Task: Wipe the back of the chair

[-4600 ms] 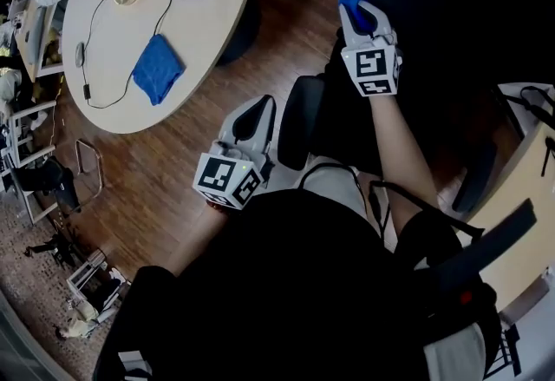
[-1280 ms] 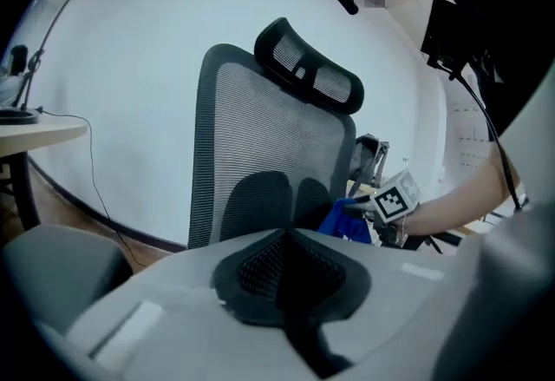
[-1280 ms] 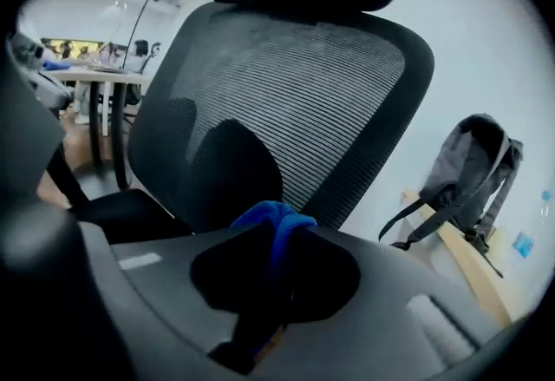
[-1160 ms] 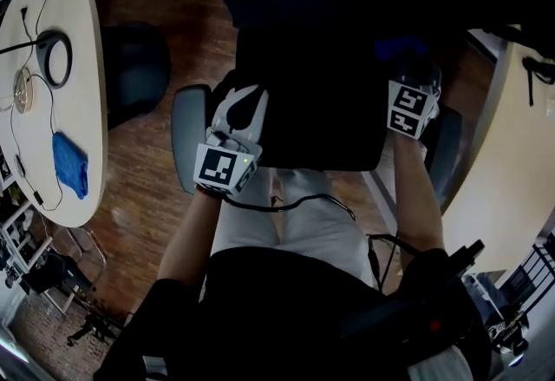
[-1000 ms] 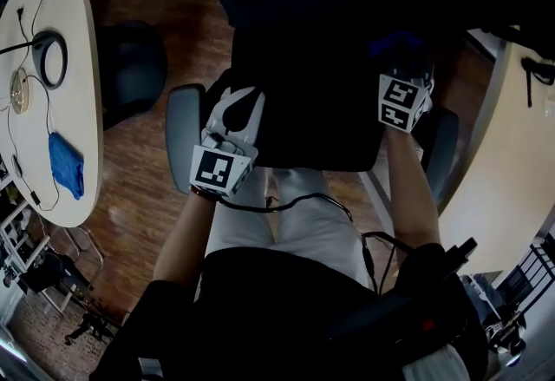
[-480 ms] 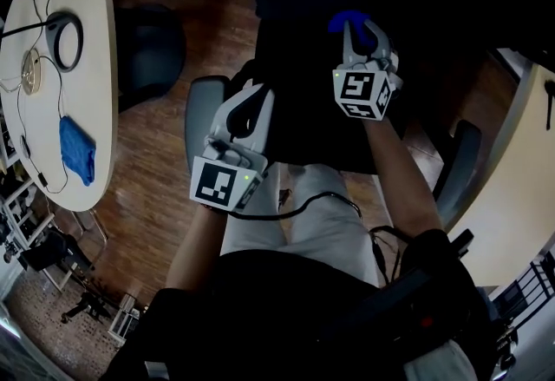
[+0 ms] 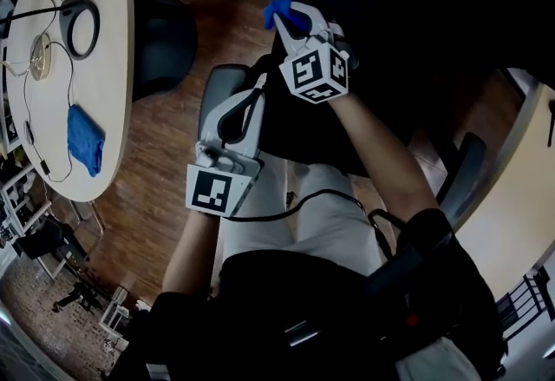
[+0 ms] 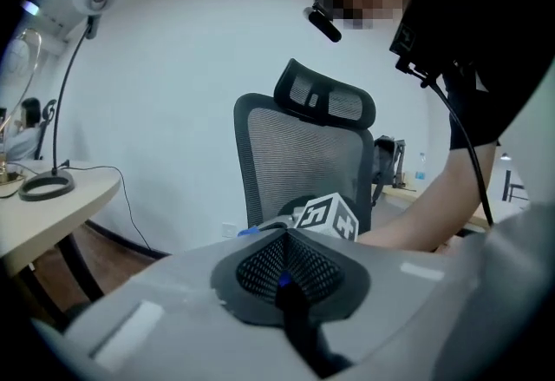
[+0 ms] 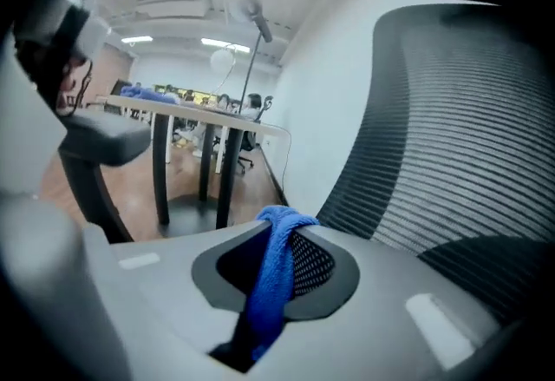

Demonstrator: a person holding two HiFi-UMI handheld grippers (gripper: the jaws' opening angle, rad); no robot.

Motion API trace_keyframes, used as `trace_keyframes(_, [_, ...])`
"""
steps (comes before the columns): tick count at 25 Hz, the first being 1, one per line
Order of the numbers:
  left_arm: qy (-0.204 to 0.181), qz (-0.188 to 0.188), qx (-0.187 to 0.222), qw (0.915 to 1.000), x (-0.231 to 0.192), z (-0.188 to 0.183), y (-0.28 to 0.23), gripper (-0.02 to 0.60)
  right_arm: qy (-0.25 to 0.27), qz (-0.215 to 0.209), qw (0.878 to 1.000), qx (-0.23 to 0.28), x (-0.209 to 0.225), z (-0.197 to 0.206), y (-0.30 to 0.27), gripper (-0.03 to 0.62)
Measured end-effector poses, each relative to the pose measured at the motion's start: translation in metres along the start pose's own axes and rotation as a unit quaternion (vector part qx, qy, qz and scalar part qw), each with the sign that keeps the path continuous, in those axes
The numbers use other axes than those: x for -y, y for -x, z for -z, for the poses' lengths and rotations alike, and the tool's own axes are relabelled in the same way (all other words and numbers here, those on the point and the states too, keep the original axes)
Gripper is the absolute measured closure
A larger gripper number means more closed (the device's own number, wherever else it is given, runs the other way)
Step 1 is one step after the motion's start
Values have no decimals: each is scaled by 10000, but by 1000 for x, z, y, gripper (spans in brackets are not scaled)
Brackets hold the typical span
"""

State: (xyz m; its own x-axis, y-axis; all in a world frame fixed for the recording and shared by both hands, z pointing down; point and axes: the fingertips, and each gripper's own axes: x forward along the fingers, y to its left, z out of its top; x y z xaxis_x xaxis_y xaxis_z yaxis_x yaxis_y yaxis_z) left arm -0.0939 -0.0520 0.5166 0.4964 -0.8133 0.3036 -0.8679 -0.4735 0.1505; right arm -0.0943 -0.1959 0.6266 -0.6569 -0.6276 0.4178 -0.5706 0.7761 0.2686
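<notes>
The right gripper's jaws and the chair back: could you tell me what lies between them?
Only the blue cloth that the jaws hold, as the right gripper view shows.

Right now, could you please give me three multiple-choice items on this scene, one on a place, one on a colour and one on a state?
1. Where does the spare cloth lie?
A. on the round table
B. on the floor
C. on the chair seat

2. What colour is the held cloth in the right tool?
A. white
B. blue
C. red

3. How does the left tool stand?
A. wide open
B. shut on a cloth
C. shut, holding nothing

Answers:
1 A, it lies flat on the tabletop.
2 B, a blue fold hangs between its jaws.
3 C, its jaws meet with nothing between them.
</notes>
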Motion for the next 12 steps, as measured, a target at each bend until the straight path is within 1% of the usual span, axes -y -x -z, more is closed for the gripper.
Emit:
trace_keyframes(2, [88, -31, 0, 10000, -9, -1, 0, 575, -352, 68, 9992, 153, 9, -8, 14, 553])
trace_keyframes(4, [65, -96, -15, 9999, -15, -3, 1, 575, -713, 263, 9970, 149, 21, 3, 46, 554])
trace_keyframes(6, [-99, -123, -59, 9999, -13, -4, -1, 575, -1078, 666, 9919, -102, 38, 37, 93, 553])
trace_keyframes(7, [-192, -106, -94, 9997, -9, -3, -3, 575, -1291, 950, 9866, -320, 49, 63, 120, 553])
trace_keyframes(8, [-273, -68, -136, 9995, -5, -2, -5, 575, -1517, 1272, 9785, -583, 60, 91, 149, 553])
trace_keyframes(9, [-338, -19, -176, 9993, 0, -1, -8, 575, -1726, 1608, 9679, -871, 72, 121, 177, 553])
trace_keyframes(11, [-426, 60, -250, 9988, 10, 0, -15, 575, -2008, 2259, 9425, -1426, 95, 175, 227, 554])
trace_keyframes(12, [-444, 92, -285, 9986, 14, 1, -18, 575, -2120, 2583, 9280, -1649, 106, 197, 248, 553])
